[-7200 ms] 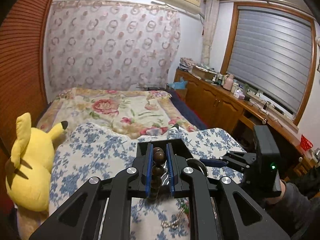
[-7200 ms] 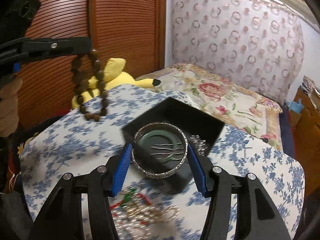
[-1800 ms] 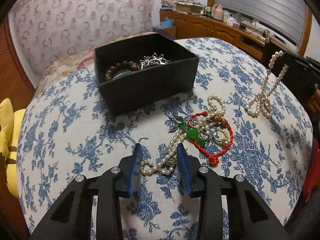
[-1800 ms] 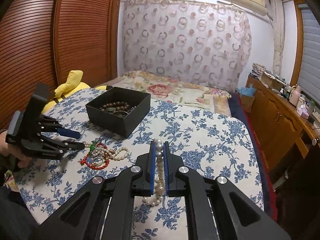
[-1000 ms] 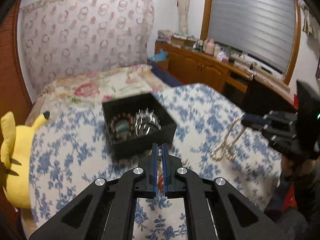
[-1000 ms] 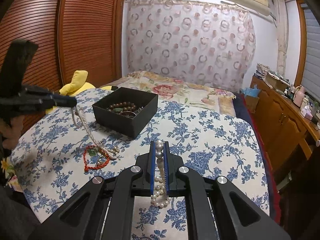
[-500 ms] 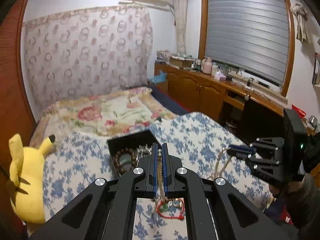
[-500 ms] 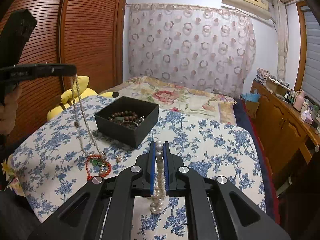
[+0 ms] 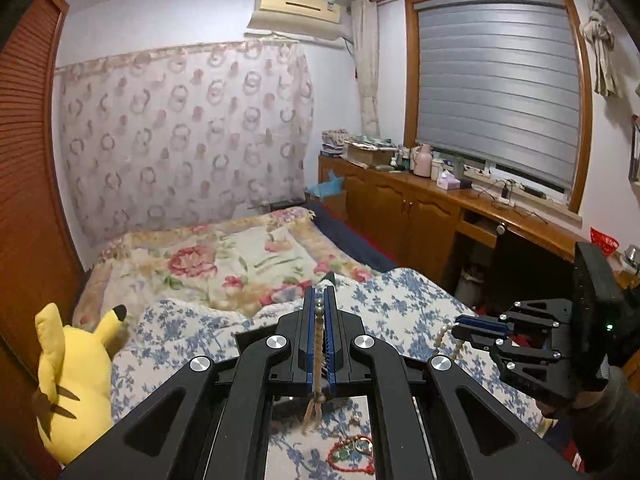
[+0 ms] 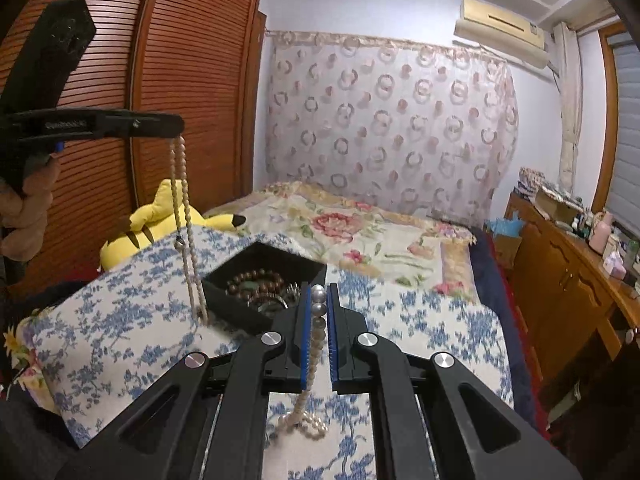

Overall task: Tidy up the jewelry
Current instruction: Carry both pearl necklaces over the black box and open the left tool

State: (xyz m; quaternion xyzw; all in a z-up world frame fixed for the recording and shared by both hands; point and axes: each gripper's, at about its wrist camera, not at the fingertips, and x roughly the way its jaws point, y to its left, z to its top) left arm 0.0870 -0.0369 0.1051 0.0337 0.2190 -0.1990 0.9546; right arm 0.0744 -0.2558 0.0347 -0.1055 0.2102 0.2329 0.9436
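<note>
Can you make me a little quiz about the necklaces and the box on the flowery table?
1. True or false: both tongs are empty.
2. What does the black box hold? A) brown bead bracelet B) spoons C) socks
3. Fill in: the yellow plush toy sits to the ___ in the left wrist view.

Key:
1. False: the left tongs pinch a thin pearl strand, and the right tongs pinch a chunkier pearl necklace.
2. A
3. left

home bedroom, floral-quilted bed, louvred wardrobe, wall air conditioner
</note>
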